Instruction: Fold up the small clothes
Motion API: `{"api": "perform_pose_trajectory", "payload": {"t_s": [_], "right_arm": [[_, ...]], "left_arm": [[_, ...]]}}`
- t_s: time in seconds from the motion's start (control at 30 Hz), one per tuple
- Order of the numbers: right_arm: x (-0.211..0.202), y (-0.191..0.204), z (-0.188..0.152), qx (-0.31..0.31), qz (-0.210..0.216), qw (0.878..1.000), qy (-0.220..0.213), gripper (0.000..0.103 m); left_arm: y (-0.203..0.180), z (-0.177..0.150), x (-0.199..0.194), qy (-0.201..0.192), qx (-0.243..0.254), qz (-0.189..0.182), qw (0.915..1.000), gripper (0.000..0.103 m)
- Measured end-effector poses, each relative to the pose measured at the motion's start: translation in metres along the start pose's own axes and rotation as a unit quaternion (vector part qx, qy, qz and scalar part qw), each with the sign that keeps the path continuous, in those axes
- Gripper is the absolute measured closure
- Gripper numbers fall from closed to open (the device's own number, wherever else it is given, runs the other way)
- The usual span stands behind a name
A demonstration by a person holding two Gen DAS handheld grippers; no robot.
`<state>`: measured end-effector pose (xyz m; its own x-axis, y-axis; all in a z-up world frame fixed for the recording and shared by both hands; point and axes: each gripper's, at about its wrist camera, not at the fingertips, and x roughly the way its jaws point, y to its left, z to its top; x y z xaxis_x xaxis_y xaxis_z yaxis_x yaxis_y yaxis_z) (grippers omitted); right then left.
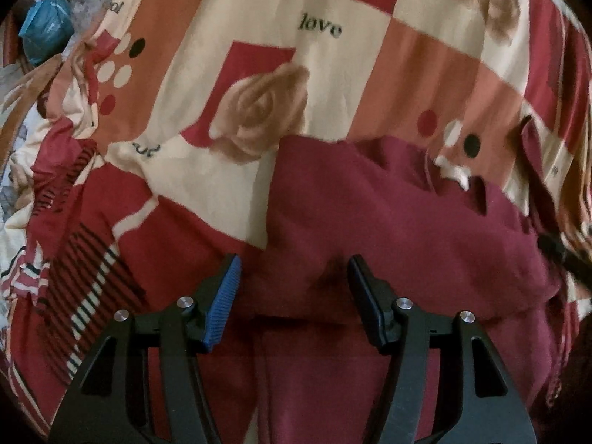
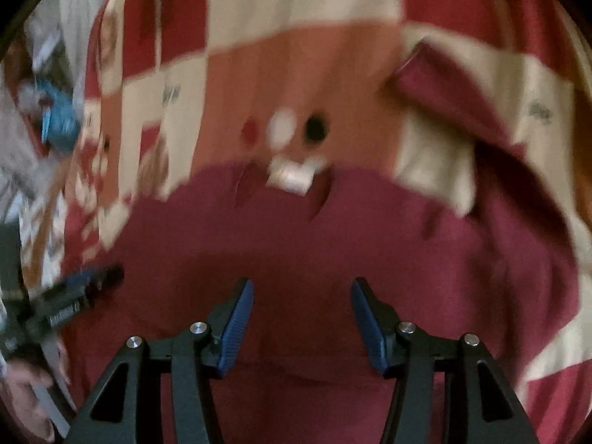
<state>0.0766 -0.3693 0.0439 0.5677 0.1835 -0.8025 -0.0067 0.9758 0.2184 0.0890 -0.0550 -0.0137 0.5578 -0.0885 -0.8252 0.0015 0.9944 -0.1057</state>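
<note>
A: Garment, maroon, lies spread on the patterned bedspread, red, cream and orange squares with roses and "love" print. Small white tag sits at its far edge, at the neckline.

B: Left gripper?

A: Jaws apart, blue pads clear of the cloth, nothing between them. It hangs over the near part of the garment, pointing steeply down.

B: Right gripper?

A: Also apart, nothing pinched. Right view is motion-blurred. Garment fills the lower half there; one sleeve runs off toward the bedspread's far right side.

B: Do the two see each other?

A: Yes. Left gripper shows at the left edge of the right view, with a person's hand under it. Dark tip at the right edge of the left view is probably the right gripper; cannot tell for sure.

B: Anything else?

A: Blue bag beyond the bedspread's far left corner. Striped fabric near the left edge, touching the bedspread.
</note>
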Motion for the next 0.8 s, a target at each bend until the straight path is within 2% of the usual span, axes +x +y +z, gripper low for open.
{"api": "perform_pose_trajectory", "payload": {"t_s": [0.1,0.17,0.23,0.5,0.57,0.63,0.67,0.7,0.73,0.77,0.8], "right_arm": [[-0.007,-0.035,0.02,0.072,0.007,0.997,-0.034,0.033],[-0.002,-0.066,0.031,0.155,0.039,0.986,-0.046,0.033],[0.008,-0.085,0.039,0.209,0.061,0.975,-0.049,0.033],[0.042,-0.115,0.077,0.297,0.113,0.944,-0.092,0.034],[0.049,-0.123,0.086,0.309,0.109,0.94,-0.092,0.046],[0.059,-0.128,0.091,0.32,0.103,0.938,-0.083,0.079],[0.06,-0.13,0.093,0.321,0.103,0.938,-0.082,0.086],[0.056,-0.13,0.095,0.316,0.106,0.94,-0.08,0.093],[0.053,-0.129,0.095,0.309,0.109,0.941,-0.081,0.094],[0.043,-0.125,0.097,0.289,0.115,0.947,-0.083,0.094],[0.026,-0.118,0.099,0.252,0.116,0.957,-0.082,0.095]], "left_arm": [[0.003,0.004,-0.006,-0.009,-0.005,-0.001,0.9999,0.043],[0.004,0.005,-0.005,-0.006,-0.009,0.0,0.9999,0.043],[0.004,0.005,-0.002,-0.001,-0.009,0.001,1.0,0.043],[0.001,0.006,-0.003,-0.005,0.008,0.002,1.0,0.043],[0.002,0.006,-0.001,-0.003,0.01,0.003,0.9999,0.043],[0.003,0.007,0.0,-0.004,0.009,0.008,0.9999,0.043],[0.004,0.007,0.001,-0.002,0.008,0.01,0.9999,0.043],[0.006,0.008,0.001,-0.001,0.005,0.01,0.9999,0.043],[0.007,0.009,0.0,-0.003,0.003,0.009,0.9999,0.043],[0.008,0.009,-0.001,-0.006,0.002,0.009,0.9999,0.043],[0.008,0.01,-0.002,-0.009,0.001,0.011,0.9999,0.043]]}}
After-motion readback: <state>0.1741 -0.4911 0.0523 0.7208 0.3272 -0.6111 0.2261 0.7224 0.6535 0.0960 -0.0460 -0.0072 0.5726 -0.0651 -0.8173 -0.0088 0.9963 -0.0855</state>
